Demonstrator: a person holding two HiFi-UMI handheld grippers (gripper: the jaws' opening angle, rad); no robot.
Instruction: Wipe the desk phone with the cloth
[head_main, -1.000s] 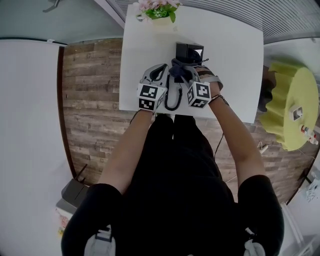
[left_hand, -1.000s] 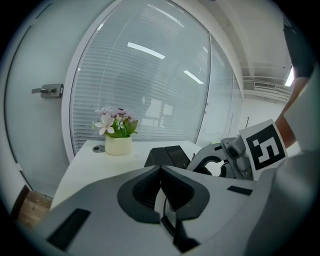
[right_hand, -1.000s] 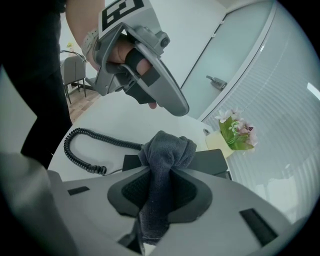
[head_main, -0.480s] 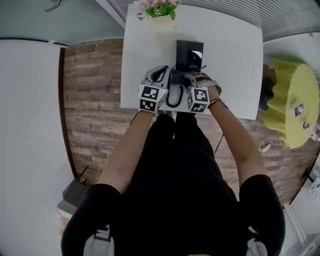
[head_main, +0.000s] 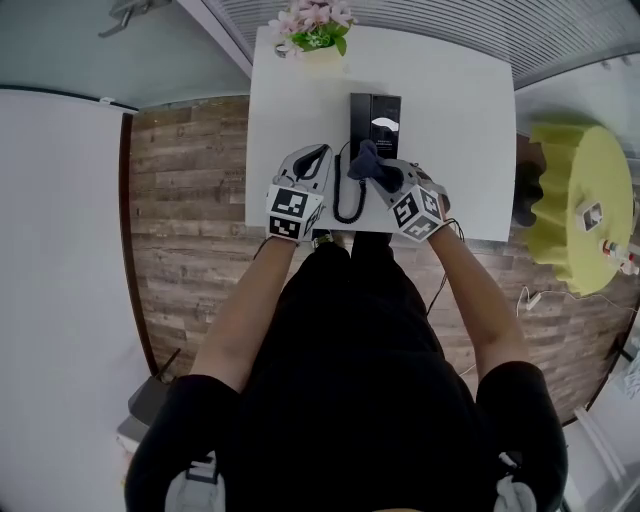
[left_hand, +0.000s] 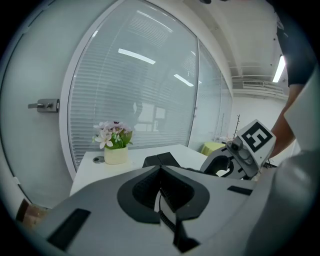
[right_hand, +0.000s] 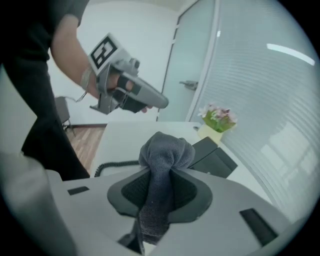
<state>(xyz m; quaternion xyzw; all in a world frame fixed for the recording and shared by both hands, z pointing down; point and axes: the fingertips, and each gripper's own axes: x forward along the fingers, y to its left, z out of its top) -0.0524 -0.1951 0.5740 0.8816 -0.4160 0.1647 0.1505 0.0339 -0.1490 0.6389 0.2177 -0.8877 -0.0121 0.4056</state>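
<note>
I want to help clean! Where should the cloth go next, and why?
Probably forward and down along the desk phone: the right hand-held gripper pinches the bunched cloth at the phone's near end, and most of its top lies ahead.

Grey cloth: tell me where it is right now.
In the head view the bunched grey cloth is clamped in the right gripper, at the near end of the black desk phone.

Flower pot (head_main: 318, 40) stands behind desk phone (head_main: 375, 115) on the table (head_main: 470, 130).
</note>
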